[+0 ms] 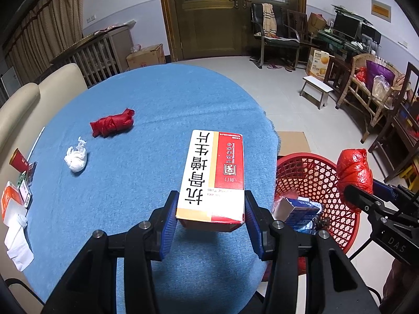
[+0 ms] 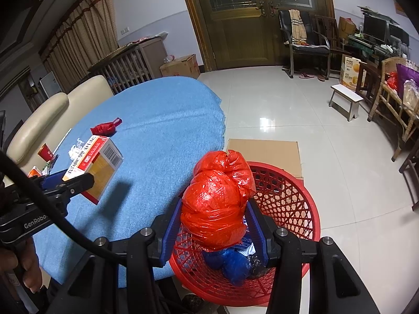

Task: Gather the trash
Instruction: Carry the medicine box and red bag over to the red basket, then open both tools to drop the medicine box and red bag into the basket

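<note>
Already the round red plastic basket (image 2: 296, 196) holds some blue wrappers. The right gripper (image 2: 214, 225) squeezes a tied red plastic bag (image 2: 216, 198) right over the basket. The left gripper (image 1: 210, 217) pinches a white and red cardboard box (image 1: 213, 175), printed with big Chinese characters, above the blue cloth surface (image 1: 136, 136) beside the basket. A crumpled white tissue (image 1: 76, 158) and a small red bundle (image 1: 112, 123) wait farther from the basket. One handle reads "GenRobo".

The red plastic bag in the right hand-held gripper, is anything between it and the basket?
Nothing visible: the red plastic bag hangs directly over the open red basket, which holds only blue packaging at the bottom.
</note>
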A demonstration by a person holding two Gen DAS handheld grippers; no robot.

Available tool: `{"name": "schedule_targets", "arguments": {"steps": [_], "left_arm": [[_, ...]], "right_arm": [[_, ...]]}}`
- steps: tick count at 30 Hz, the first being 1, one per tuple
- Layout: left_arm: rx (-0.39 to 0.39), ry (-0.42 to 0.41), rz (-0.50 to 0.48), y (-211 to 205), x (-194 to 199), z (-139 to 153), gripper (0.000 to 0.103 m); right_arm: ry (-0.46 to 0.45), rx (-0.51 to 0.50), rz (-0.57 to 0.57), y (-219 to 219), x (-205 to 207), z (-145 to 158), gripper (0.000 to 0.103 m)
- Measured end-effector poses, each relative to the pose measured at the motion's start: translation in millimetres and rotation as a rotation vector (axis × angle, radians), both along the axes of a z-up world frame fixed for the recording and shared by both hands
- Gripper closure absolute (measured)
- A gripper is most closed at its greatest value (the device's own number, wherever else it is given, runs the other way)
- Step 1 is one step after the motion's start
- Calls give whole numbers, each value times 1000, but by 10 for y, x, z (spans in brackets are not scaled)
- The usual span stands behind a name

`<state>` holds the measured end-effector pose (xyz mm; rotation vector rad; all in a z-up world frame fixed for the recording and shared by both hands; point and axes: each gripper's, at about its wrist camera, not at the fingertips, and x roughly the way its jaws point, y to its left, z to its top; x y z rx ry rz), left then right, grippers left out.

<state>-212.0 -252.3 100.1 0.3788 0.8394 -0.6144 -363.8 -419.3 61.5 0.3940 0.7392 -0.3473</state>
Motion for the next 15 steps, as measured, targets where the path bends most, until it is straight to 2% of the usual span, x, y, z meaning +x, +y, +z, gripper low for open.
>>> {"name": "schedule_targets", "arguments": {"steps": [15], "left_arm": [[0,-10,-38,-156,-65,28,53]], "right_arm": [[-6,-8,-20,-33,-76,42,51]]}}
